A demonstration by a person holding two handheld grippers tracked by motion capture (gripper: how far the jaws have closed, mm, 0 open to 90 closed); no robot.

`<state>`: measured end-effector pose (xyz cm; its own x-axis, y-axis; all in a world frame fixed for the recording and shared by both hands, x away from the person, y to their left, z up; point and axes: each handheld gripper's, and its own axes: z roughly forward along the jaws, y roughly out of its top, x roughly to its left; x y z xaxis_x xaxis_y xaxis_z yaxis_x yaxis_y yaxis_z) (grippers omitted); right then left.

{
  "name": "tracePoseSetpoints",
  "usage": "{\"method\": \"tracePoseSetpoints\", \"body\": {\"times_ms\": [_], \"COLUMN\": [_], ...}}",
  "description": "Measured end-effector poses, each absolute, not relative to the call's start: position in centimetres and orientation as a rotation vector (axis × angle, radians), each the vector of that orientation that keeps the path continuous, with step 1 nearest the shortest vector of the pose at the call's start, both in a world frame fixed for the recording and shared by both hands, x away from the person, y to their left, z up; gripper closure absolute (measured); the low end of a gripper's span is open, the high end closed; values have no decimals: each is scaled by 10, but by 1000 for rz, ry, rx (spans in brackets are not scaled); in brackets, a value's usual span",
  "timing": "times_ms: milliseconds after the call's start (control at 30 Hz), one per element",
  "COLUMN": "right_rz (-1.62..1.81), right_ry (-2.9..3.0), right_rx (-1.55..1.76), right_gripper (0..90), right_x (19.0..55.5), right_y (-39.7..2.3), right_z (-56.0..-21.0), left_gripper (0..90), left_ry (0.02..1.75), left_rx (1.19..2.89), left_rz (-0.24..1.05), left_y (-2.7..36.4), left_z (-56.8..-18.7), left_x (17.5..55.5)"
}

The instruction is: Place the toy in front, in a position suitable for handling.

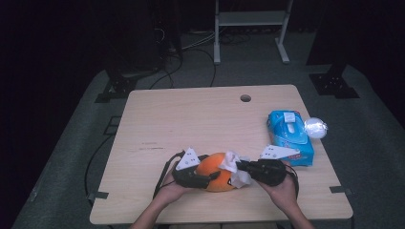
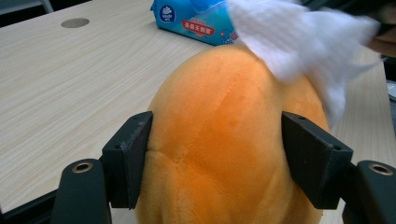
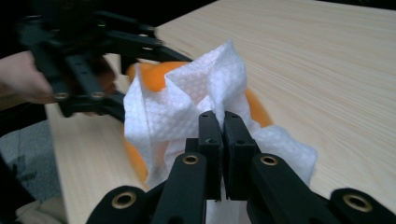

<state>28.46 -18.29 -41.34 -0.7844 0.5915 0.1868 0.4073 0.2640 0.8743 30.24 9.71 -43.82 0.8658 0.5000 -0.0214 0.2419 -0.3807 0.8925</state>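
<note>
An orange plush toy (image 1: pixel 217 171) lies near the table's front edge. My left gripper (image 1: pixel 216 177) is shut on it from the left; in the left gripper view both pads press into the toy's (image 2: pixel 224 140) sides. A crumpled white wipe (image 1: pixel 235 168) rests against the toy's right side. My right gripper (image 1: pixel 240 166) is shut on that wipe (image 3: pixel 182 107), whose sheet hangs in front of the orange toy (image 3: pixel 156 74). In the left gripper view the wipe (image 2: pixel 299 42) drapes over the toy's top right. The left gripper (image 3: pixel 81 70) shows beyond the wipe in the right gripper view.
A blue pack of wipes (image 1: pixel 290 136) lies at the table's right edge, with a crumpled clear wrapper (image 1: pixel 315 127) beside it. A round cable hole (image 1: pixel 245 98) sits near the far edge of the wooden table (image 1: pixel 191 124). A white frame (image 1: pixel 250 24) stands on the floor behind.
</note>
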Motion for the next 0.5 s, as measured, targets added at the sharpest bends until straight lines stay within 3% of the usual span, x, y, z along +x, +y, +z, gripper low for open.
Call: {"method": "tracePoseSetpoints", "body": {"times_ms": [500], "right_rz": [1497], "right_ry": [2353], "right_rx": [1025], "right_gripper": [863], "right_x": [297], "right_y": [-188], "right_z": [-421], "left_gripper": [262], "left_ry": [458], "left_rx": [2018], "left_rz": [282], "left_y": [93], "left_z": [-432], "left_x": [291]}}
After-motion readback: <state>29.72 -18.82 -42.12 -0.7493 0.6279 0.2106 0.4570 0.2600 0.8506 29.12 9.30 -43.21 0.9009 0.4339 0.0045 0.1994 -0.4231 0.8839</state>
